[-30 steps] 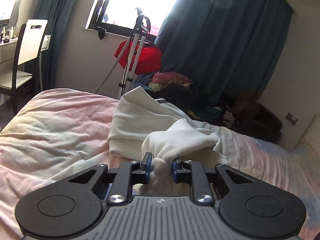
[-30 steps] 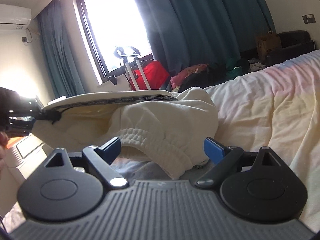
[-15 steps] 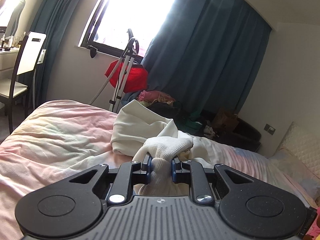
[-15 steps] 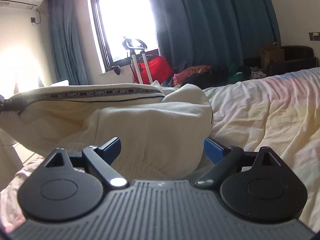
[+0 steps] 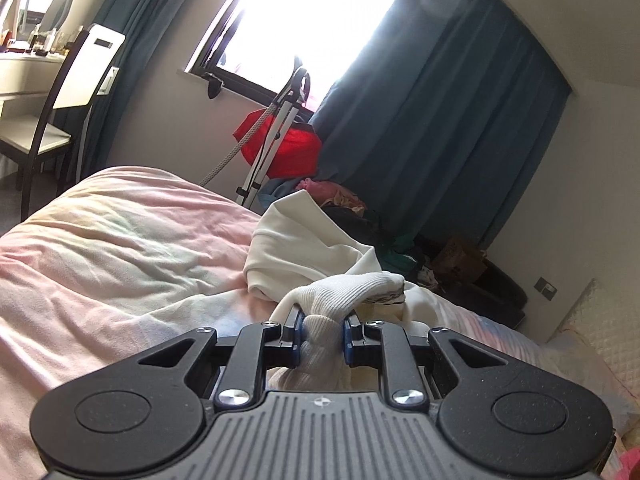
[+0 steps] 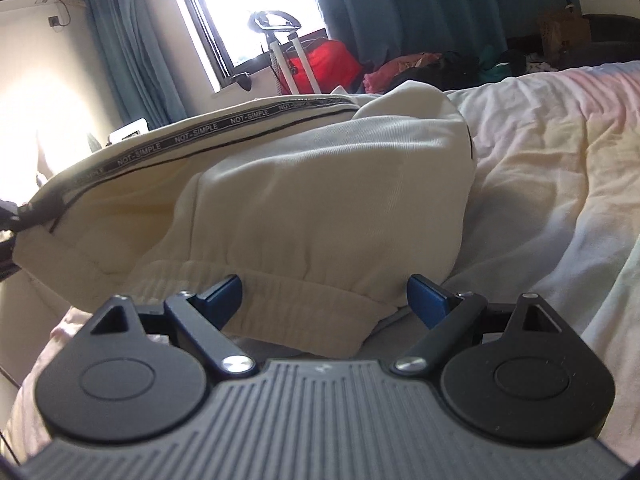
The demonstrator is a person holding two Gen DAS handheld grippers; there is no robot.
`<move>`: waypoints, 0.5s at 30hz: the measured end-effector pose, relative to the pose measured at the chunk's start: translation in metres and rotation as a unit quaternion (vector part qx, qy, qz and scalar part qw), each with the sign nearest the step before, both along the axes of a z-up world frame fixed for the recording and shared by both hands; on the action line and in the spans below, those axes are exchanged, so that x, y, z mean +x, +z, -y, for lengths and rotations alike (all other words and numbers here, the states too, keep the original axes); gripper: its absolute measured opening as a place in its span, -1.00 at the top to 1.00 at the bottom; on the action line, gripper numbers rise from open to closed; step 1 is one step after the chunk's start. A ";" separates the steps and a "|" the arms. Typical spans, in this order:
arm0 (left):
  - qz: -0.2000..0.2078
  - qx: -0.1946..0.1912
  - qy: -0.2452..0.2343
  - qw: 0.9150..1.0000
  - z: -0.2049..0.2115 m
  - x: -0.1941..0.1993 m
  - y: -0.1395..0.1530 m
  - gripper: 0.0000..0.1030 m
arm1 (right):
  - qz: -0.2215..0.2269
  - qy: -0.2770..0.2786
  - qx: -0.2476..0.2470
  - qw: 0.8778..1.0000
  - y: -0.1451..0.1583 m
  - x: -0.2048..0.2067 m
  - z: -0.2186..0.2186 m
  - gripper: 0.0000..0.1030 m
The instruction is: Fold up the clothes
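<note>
Lying bunched on the bed (image 5: 120,264), not flat: cream garment (image 6: 320,200), ribbed cuff pinched in the left gripper (image 5: 322,330); right gripper (image 6: 324,300) gaping wide, straddling the hem, perhaps touching. Looking mid-fold, spreading and squaring probably remaining

Garment: a cream-white sweatshirt (image 6: 328,200) of thick, soft fabric, crumpled rather than flat.
Trim: a woven tape (image 6: 208,128) printed with the repeating words NOT-SIMPLE runs along its upper edge, with a thin dark line of piping just below.
Ribbed hem: an elastic ribbed band (image 6: 288,300) gathers the lower edge, hanging loose and lifted off the bed (image 6: 560,168).
Ribbed cuff: a bunched ribbed end (image 5: 340,296) is raised above the bed, pulled into a taut twist.
Bulk: the rest (image 5: 304,256) lies heaped in soft folds on the pink and pale bed cover, toward the bed's far edge.
</note>
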State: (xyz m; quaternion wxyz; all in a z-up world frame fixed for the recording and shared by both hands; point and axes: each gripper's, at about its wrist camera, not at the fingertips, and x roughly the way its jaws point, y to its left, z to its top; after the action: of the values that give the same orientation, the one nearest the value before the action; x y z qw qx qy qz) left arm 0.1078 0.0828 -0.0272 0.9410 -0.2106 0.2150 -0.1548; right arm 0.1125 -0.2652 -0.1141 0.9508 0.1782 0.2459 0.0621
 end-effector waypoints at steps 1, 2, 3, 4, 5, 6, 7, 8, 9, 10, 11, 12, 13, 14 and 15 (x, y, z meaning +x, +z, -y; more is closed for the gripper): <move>-0.005 -0.003 0.003 1.000 -0.003 0.003 -0.004 0.61 | -0.003 0.001 -0.001 1.000 -0.001 0.003 -0.001 -0.76; -0.009 -0.006 0.006 1.000 -0.005 0.007 -0.008 0.61 | -0.007 0.002 -0.001 1.000 -0.001 0.006 -0.003 -0.76; -0.014 -0.009 0.010 1.000 -0.008 0.010 -0.012 0.61 | -0.011 0.002 0.003 1.000 -0.002 0.008 -0.002 -0.77; -0.021 -0.010 0.008 1.000 -0.008 0.013 -0.016 0.61 | -0.016 0.002 0.007 1.000 -0.003 0.011 -0.001 -0.77; -0.029 -0.009 0.004 1.000 -0.008 0.015 -0.020 0.61 | -0.021 0.003 0.012 1.000 -0.004 0.013 -0.001 -0.80; -0.038 -0.008 0.000 0.999 -0.008 0.018 -0.025 0.60 | -0.020 0.004 0.015 1.000 -0.004 0.015 0.000 -0.81; -0.044 -0.006 -0.001 0.999 -0.008 0.020 -0.028 0.60 | -0.019 0.005 0.017 1.000 -0.004 0.017 0.000 -0.81; -0.049 -0.003 0.001 0.999 -0.009 0.022 -0.032 0.60 | -0.017 0.008 0.012 1.000 -0.004 0.017 -0.001 -0.82; -0.054 0.001 0.002 0.999 -0.009 0.024 -0.035 0.60 | -0.015 0.010 0.007 1.000 -0.003 0.017 -0.002 -0.82; -0.059 0.004 0.004 0.998 -0.009 0.026 -0.038 0.60 | -0.016 0.012 0.002 1.000 -0.004 0.016 -0.003 -0.82; -0.064 0.007 0.005 0.998 -0.009 0.028 -0.041 0.60 | -0.016 0.015 -0.001 1.000 -0.005 0.016 -0.003 -0.82; -0.069 0.010 0.006 0.998 -0.010 0.030 -0.044 0.60 | -0.017 0.017 -0.005 1.000 -0.006 0.016 -0.004 -0.81; -0.074 0.013 0.008 0.997 -0.010 0.032 -0.047 0.60 | -0.018 0.019 -0.009 1.000 -0.007 0.016 -0.005 -0.81; -0.079 0.016 0.009 0.997 -0.010 0.034 -0.050 0.60 | -0.019 0.021 -0.013 1.000 -0.007 0.017 -0.005 -0.81; -0.084 0.020 0.010 0.996 -0.010 0.036 -0.053 0.60 | -0.017 0.024 -0.014 0.999 -0.006 0.016 -0.006 -0.82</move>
State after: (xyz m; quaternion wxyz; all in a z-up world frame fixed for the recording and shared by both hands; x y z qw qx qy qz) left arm 0.1438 0.0933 -0.0805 0.9250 -0.2067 0.2943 -0.1226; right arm 0.1290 -0.2588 -0.1203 0.9471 0.1596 0.2670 0.0786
